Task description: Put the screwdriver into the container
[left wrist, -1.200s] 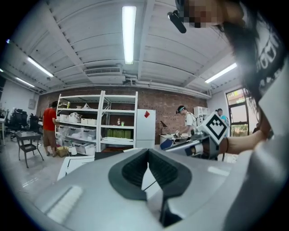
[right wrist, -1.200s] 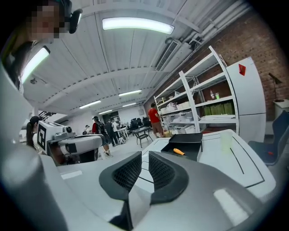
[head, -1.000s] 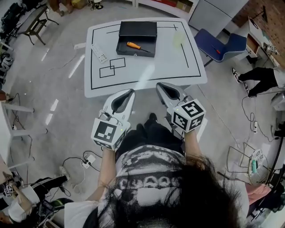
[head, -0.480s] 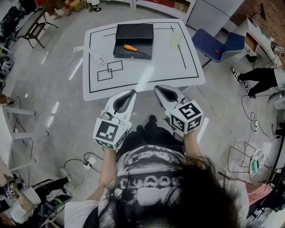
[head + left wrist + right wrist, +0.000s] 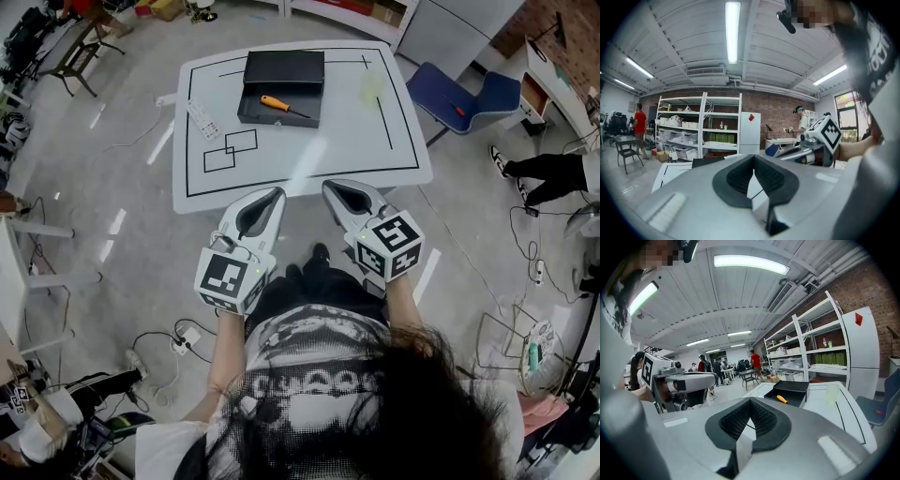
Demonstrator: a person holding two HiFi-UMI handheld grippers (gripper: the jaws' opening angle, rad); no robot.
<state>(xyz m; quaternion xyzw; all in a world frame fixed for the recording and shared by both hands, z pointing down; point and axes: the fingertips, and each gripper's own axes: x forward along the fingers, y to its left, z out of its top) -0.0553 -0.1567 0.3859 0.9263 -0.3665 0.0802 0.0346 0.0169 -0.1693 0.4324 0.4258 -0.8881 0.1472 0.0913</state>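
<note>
The white table (image 5: 309, 150), ruled with black lines, fills the upper middle of the head view. At the table's far edge sits the black container (image 5: 272, 117), open, with its lid laid back toward the far side. At the table's near edge the person holds both tongs close to the body (the two point toward the far edge, side by side). The left gripper (image 5: 275, 193) has its jaws together with nothing between them, and its own view shows the pads meeting at the tip. The right gripper (image 5: 330, 186) is likewise closed and empty.

The screwdriver (image 5: 279, 104) lies inside the container at the table's far edge, orange handle toward the table's left side and dark shaft toward its right. It is well apart from both tongs, with the table's lined middle between them, and it sits roughly straight ahead of the left gripper.

Each gripper carries a cube (image 5: 228, 279) with black-and-white square markers. The print on the person's shirt (image 5: 309, 366) cannot be read.
</note>
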